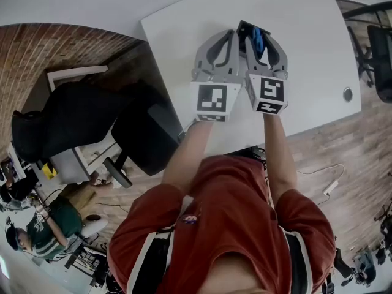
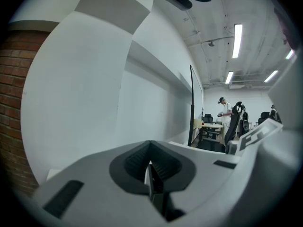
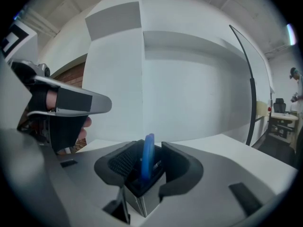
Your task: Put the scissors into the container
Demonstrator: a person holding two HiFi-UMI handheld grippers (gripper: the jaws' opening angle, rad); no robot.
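Note:
The scissors stand in the small dark container (image 1: 244, 27) on the white table (image 1: 306, 54), their blue handle (image 1: 258, 39) sticking up out of it. In the right gripper view the blue handle (image 3: 148, 156) rises from the container (image 3: 141, 198) between my right gripper's (image 3: 146, 161) black pads (image 3: 179, 167), which stand apart from it: this gripper is open. My left gripper (image 1: 234, 34) sits close beside it at the container's left edge. In the left gripper view its jaws (image 2: 150, 168) are closed on a thin grey edge that looks like the container's wall.
The table's near edge runs just behind both grippers, with a black office chair (image 1: 138, 133) to its left on the wooden floor. A round grommet (image 1: 348, 94) sits at the table's right. A white wall (image 3: 189, 89) stands behind the table. A person (image 2: 226, 112) stands far off.

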